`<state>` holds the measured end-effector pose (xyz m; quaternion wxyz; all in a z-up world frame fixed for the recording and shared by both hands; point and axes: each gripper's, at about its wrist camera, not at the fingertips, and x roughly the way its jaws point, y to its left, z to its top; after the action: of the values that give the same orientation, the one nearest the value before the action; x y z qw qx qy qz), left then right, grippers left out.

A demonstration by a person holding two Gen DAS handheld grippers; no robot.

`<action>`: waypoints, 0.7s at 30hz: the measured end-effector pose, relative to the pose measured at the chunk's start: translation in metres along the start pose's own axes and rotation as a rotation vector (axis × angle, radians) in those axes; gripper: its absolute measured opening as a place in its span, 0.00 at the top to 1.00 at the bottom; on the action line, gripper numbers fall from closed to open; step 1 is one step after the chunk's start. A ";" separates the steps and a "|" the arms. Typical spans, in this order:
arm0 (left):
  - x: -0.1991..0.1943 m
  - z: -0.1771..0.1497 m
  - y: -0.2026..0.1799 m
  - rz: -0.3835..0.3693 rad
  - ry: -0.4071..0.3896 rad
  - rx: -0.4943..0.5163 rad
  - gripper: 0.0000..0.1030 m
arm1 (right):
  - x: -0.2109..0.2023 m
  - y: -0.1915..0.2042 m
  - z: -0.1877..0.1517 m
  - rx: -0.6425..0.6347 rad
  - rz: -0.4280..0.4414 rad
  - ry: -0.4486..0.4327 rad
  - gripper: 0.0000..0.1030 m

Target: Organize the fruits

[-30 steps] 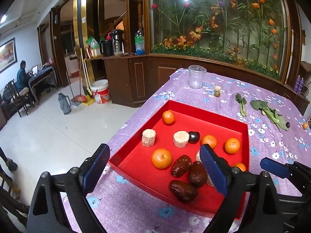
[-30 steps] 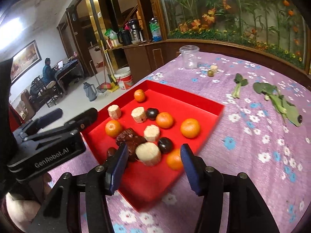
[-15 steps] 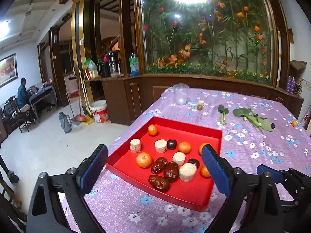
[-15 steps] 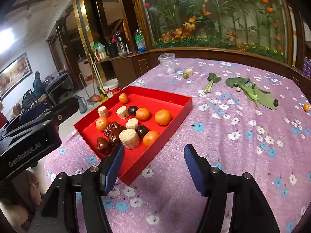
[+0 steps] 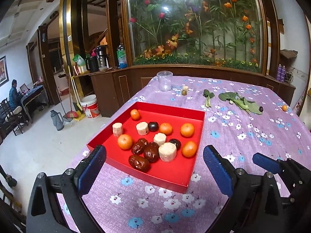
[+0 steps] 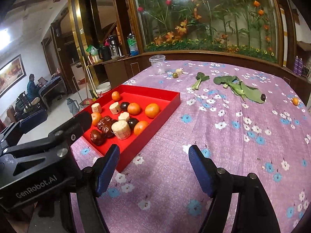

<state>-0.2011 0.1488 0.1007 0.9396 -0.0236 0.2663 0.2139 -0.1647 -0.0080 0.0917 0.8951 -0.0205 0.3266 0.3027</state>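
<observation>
Right now both grippers hang empty above the near edge of the purple flowered tablecloth (image 6: 223, 136), in front of the red tray (image 5: 196, 151). The left gripper (image 5: 154, 167) stands wide apart with nothing between its pads; the right gripper (image 6: 153, 167) has just been opening further and is also empty, over bare cloth just beside the tray's near corner.

Most of the fruit already sits in the tray: oranges (image 5: 125, 141), wrinkled brown dates (image 5: 139, 162), dark plums (image 5: 153, 126) and pale cut chunks (image 5: 167, 151), crowded toward the near right. Judging by the task, the step in hand is fetching what lies loose on the cloth: a small orange (image 6: 295, 101) far right, a dark plum (image 6: 263, 97) touching the leafy greens (image 6: 241, 89), and a green fruit (image 6: 175, 75) with a pale chunk near the clear jar (image 6: 157, 65).

To do it well, I would send the right gripper, since those strays lie on its side, and keep its jaws apart until they straddle the fruit. Round fruit may roll, so close gently across the middle. The plum against the leaf needs care not to pinch the greens too
</observation>
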 end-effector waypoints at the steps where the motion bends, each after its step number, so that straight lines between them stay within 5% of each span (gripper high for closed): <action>1: 0.001 -0.001 0.000 0.000 0.004 -0.003 0.03 | 0.000 -0.001 -0.001 0.002 -0.001 0.000 0.24; 13: 0.006 -0.007 0.005 -0.002 0.020 -0.016 0.03 | 0.003 0.006 -0.005 -0.037 -0.011 -0.014 0.22; 21: -0.014 -0.005 0.010 0.076 -0.095 -0.040 0.03 | -0.001 0.013 -0.005 -0.040 -0.001 -0.037 0.22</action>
<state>-0.2183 0.1519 0.1044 0.9417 -0.0223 0.2179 0.2555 -0.1756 0.0010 0.0907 0.9006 -0.0331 0.3038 0.3090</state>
